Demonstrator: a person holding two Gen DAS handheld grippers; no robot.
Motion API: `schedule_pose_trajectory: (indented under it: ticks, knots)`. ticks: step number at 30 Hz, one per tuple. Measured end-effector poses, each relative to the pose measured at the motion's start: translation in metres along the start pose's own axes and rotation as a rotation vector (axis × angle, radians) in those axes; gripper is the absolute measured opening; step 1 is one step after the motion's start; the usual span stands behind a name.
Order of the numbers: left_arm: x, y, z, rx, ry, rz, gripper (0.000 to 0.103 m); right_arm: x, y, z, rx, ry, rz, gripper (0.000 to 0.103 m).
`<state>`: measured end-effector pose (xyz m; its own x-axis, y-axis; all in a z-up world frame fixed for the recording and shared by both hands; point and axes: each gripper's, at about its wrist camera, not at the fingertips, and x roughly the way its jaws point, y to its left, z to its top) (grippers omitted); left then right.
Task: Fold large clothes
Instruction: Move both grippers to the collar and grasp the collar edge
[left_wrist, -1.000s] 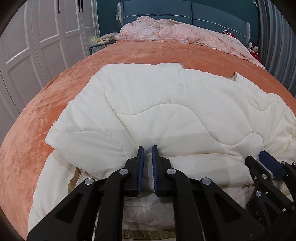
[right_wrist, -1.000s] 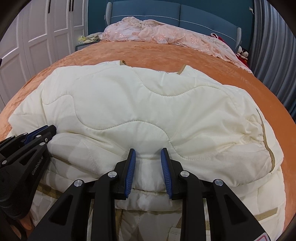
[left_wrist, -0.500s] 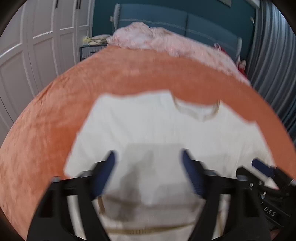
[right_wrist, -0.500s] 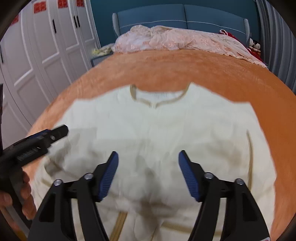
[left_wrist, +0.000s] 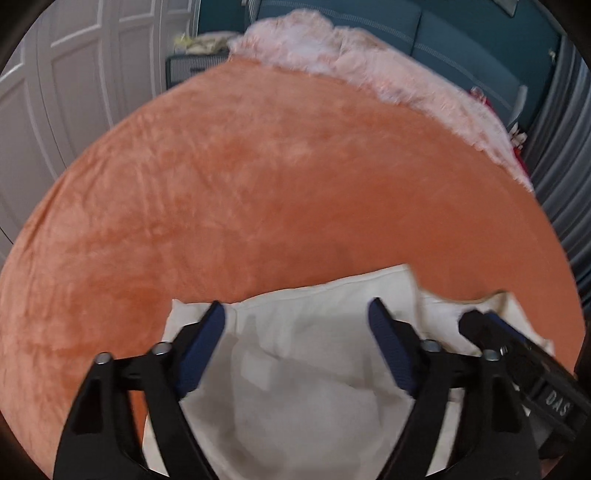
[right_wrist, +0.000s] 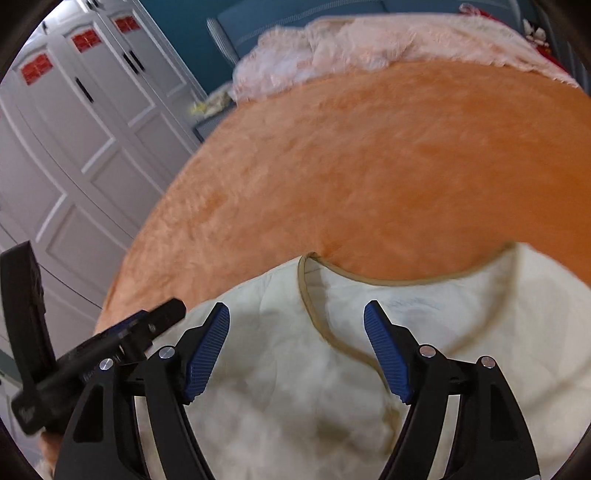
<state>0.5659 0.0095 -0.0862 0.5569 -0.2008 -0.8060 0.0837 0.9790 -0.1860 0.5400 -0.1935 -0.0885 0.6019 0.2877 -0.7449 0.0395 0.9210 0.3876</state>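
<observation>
A cream quilted garment (left_wrist: 306, 354) with tan trim lies on the orange bedspread (left_wrist: 280, 192) near the front edge; its collar (right_wrist: 399, 282) shows in the right wrist view, where the garment (right_wrist: 280, 387) fills the lower half. My left gripper (left_wrist: 297, 347) is open and empty, hovering above the garment's left part. My right gripper (right_wrist: 297, 350) is open and empty above the garment just below the collar. Each gripper shows at the edge of the other's view: the right one (left_wrist: 517, 354) and the left one (right_wrist: 122, 339).
A pink lace cover (left_wrist: 369, 62) lies at the bed's far end against a blue headboard (left_wrist: 424, 26). White wardrobe doors (right_wrist: 74, 155) stand on the left. Grey curtains (left_wrist: 565, 155) hang on the right. A nightstand (left_wrist: 195, 62) stands beside the headboard.
Both grippers opened from nearly shut, let go of the garment's folded edge, and pulled up and back. The garment now sits lower in both views, with more bedspread showing.
</observation>
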Motion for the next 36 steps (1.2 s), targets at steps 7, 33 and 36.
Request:
schedule_pose_trajectory:
  ticks: [7,33,36]
  knots:
    - [0.039,0.011,-0.021,0.075,-0.011,0.072,0.046,0.058,-0.006,-0.012,-0.012,0.076,-0.030,0.023]
    - [0.036,0.005,-0.032,0.117,-0.089,0.147,0.037,0.023,-0.009,-0.024,-0.035,-0.065,-0.111,0.015]
    - [0.002,-0.001,-0.029,0.133,-0.151,0.124,0.069,-0.048,-0.041,-0.025,0.020,-0.184,-0.094,0.046]
